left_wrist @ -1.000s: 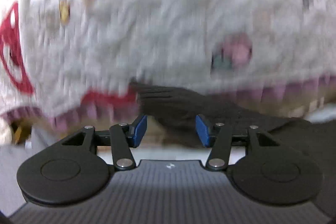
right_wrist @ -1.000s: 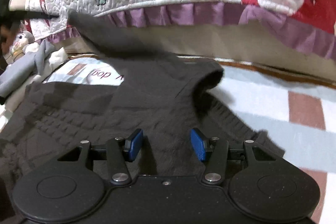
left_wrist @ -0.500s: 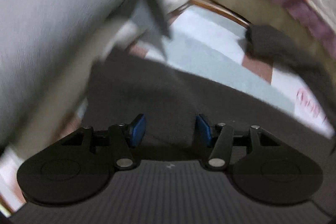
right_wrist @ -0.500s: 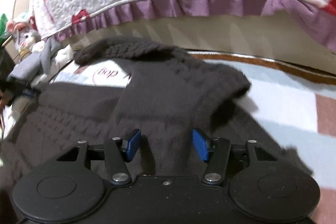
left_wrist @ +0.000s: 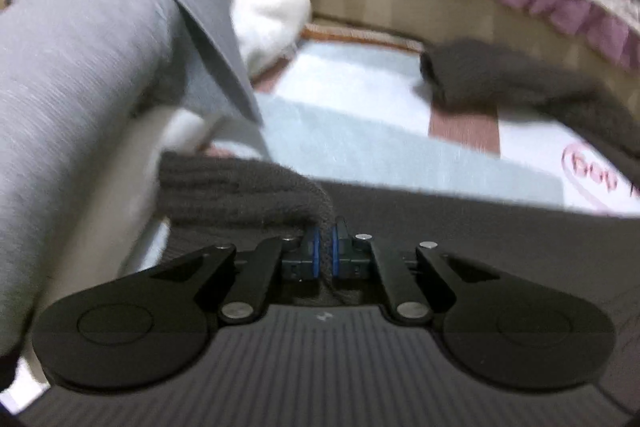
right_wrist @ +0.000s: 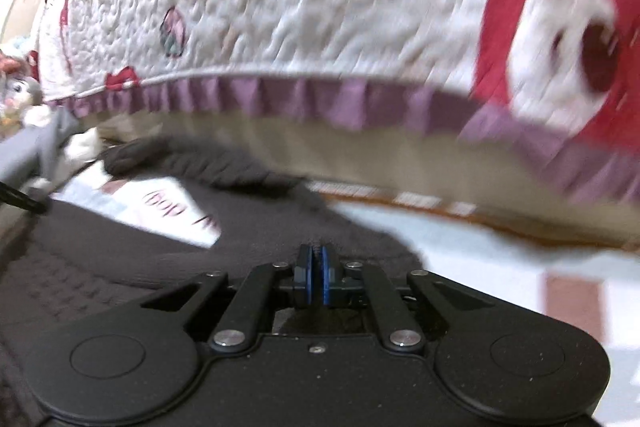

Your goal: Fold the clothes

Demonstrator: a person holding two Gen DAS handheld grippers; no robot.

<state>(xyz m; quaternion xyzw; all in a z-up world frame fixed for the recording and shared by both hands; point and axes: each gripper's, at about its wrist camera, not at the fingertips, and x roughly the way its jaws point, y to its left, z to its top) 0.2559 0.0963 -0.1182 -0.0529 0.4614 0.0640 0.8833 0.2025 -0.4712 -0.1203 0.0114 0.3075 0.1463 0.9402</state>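
Note:
A dark grey knitted sweater (left_wrist: 440, 223) lies spread on a checked mat (left_wrist: 360, 139). My left gripper (left_wrist: 325, 247) is shut on a bunched ribbed edge of the sweater (left_wrist: 240, 187), with a strip of knit pinched between the blue pads. One sleeve (left_wrist: 500, 79) stretches out at the far right. In the right wrist view the sweater (right_wrist: 240, 227) spreads left and forward, and my right gripper (right_wrist: 316, 267) is shut on a thin fold of its edge.
A quilted bed cover with a purple frill (right_wrist: 320, 99) hangs over the bed side just behind the mat. A light grey garment (left_wrist: 80, 87) and white cloth (left_wrist: 276, 15) are piled at the left. A plush toy (right_wrist: 20, 91) sits far left.
Both grippers have closed on the sweater. The left one swung down from the bed cover to the sweater's edge. The right one moved forward and up a little.

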